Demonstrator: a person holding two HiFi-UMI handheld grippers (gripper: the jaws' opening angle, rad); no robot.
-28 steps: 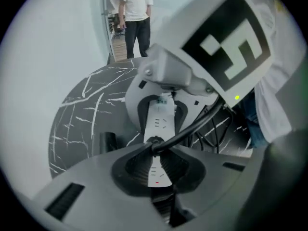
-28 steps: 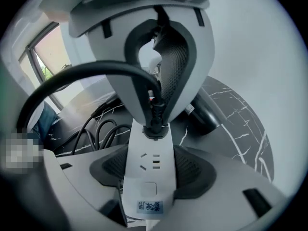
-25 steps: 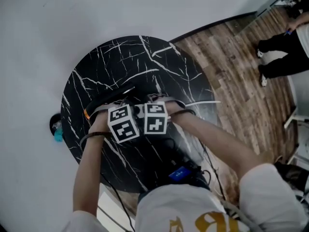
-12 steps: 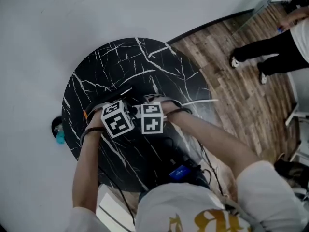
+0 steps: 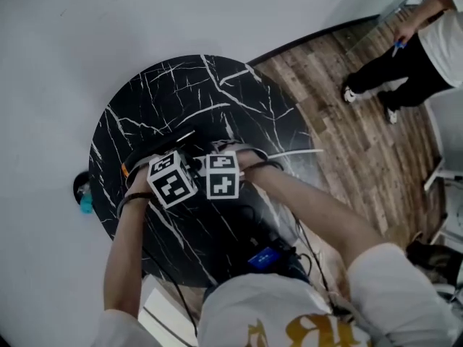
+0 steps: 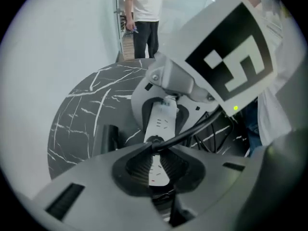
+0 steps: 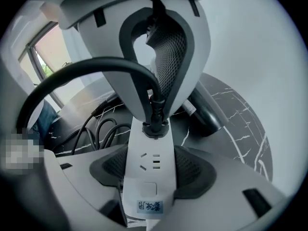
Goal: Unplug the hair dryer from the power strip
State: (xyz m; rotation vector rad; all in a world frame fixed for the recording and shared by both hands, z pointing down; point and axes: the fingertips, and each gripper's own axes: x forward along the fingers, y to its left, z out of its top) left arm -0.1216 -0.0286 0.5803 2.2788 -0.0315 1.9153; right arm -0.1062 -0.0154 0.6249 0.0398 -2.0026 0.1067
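Plug (image 7: 155,125) of the hair dryer sits seated in a socket of the white power strip (image 7: 139,177), which lies on the round black marble table (image 5: 181,92). Only the right gripper view shows this seating clearly. The same view shows the right gripper (image 7: 148,160) with its ribbed pads closed against both long edges of the strip. Opposite it, the left gripper (image 7: 155,117) has its jaw tips pinching the plug body.

The left gripper view confirms the pinch from the other side. The jaw gap is narrow and the plug sits at the tips. The cord (image 6: 202,124) leaves to the right under the right gripper's marker cube (image 6: 236,57).

A dark barrel, apparently the hair dryer (image 7: 206,110), lies on the table just beside the strip.

In the head view the two cubes cover the strip, the plug and both sets of jaws. That view shows both grippers side by side at mid-table, pointing steeply down. A bystander (image 5: 412,49) stands on the wood floor (image 5: 347,136), well apart.
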